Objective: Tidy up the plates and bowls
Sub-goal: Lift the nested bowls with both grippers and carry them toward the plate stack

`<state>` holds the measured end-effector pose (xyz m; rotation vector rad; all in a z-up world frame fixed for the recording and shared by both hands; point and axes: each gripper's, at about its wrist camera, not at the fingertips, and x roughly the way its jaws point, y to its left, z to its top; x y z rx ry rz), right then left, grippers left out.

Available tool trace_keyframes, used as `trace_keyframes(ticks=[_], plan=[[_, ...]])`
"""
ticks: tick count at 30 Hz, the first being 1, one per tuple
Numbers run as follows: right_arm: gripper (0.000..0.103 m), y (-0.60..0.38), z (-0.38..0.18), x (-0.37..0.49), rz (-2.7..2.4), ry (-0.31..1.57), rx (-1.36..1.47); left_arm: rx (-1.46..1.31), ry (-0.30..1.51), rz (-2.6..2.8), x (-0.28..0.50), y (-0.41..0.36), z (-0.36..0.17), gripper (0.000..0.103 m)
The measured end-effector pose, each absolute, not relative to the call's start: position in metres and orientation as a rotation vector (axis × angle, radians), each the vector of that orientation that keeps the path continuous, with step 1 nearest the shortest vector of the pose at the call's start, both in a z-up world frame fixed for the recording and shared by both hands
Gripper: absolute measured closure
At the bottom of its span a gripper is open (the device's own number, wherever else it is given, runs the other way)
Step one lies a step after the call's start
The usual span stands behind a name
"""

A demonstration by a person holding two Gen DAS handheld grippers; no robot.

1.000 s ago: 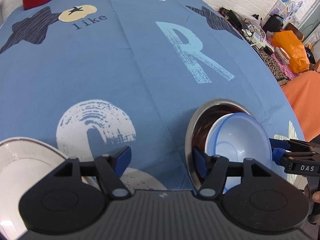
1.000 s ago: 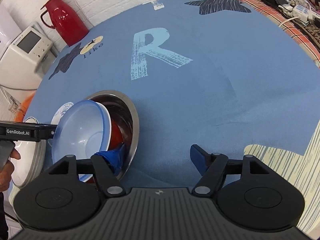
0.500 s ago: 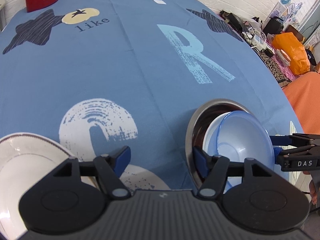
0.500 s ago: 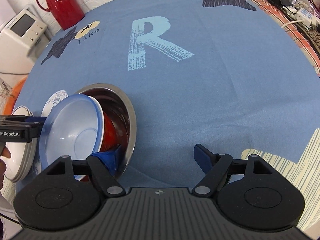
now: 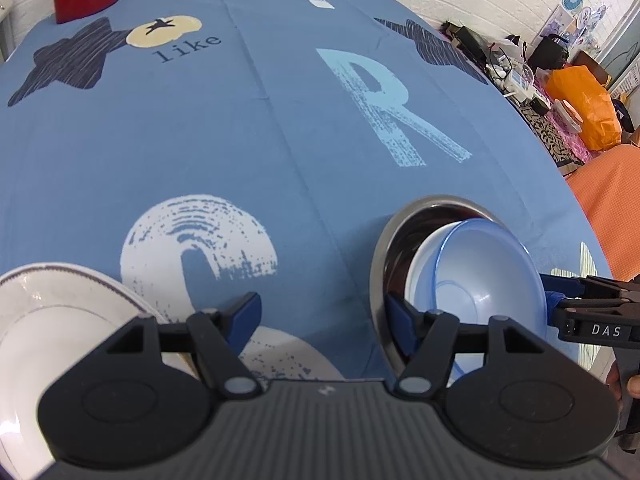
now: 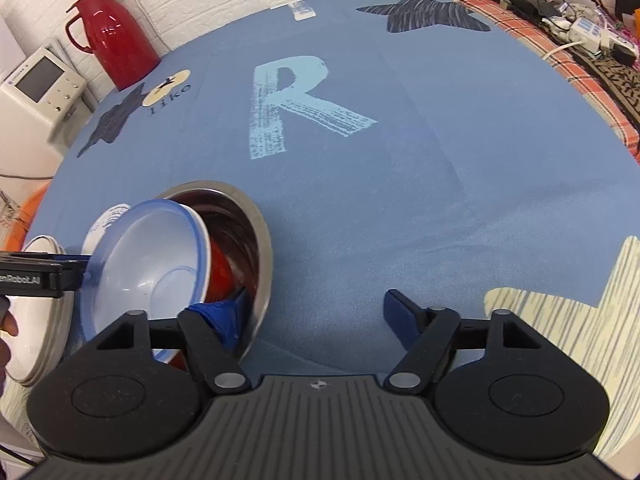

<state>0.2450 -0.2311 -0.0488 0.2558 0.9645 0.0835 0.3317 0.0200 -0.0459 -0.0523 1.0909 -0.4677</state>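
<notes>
We read a large pale-blue letter "R" point(image 5: 394, 108) printed on the blue tablecloth point(image 5: 248, 128) that covers the tabletop; it also shows in the right wrist view. Further back on the same cloth, the small dark word "like" point(image 5: 188, 49) stands just below a cream-coloured circle point(image 5: 163, 30) bearing a black star. On the black body of the right gripper point(image 5: 596, 322), seen from the left wrist camera, we make out the white letters "DAS" point(image 5: 606, 330). On the black body of the left gripper point(image 6: 36, 274), seen from the right wrist camera, white lettering reads "enRobot.AI" point(image 6: 20, 279), cut off at the picture's edge. The pale appliance point(image 6: 38, 92) beside the red jug point(image 6: 114, 34) carries a small label too blurred for us to read.
</notes>
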Motion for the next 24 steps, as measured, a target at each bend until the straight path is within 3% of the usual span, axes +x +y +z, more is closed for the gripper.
trace_keyframes(ticks=[1,3,5,6,7,13,17,21,22,24], plan=[[0.065,-0.231,-0.049,0.245,0.108,0.960,0.269,-0.069,1.096,-0.485,0.332,0.021,-0.046,0.046],[0.081,-0.231,-0.049,0.243,0.157,0.947,0.314,-0.085,1.105,-0.503,0.332,0.021,-0.046,0.051],[0.083,-0.225,-0.047,0.241,0.169,0.923,0.274,-0.089,1.094,-0.527,0.329,0.020,-0.045,0.062],[0.086,-0.225,-0.047,0.240,0.165,0.915,0.280,-0.127,1.102,-0.559,0.328,0.021,-0.045,0.078],[0.088,-0.225,-0.047,0.239,0.166,0.912,0.292,-0.151,1.105,-0.572,0.328,0.021,-0.045,0.085],[0.094,-0.234,-0.052,0.240,0.159,0.949,0.443,-0.260,1.150,-0.564,0.331,0.025,-0.046,0.100],[0.094,-0.242,-0.055,0.245,0.166,1.002,0.527,-0.301,1.184,-0.550,0.335,0.024,-0.046,0.103],[0.094,-0.231,-0.052,0.243,0.181,0.980,0.423,-0.270,1.161,-0.549,0.332,0.021,-0.045,0.101],[0.092,-0.230,-0.052,0.243,0.175,0.971,0.412,-0.248,1.145,-0.529,0.330,0.020,-0.045,0.087],[0.089,-0.230,-0.054,0.243,0.167,0.958,0.406,-0.219,1.121,-0.484,0.328,0.021,-0.046,0.074]])
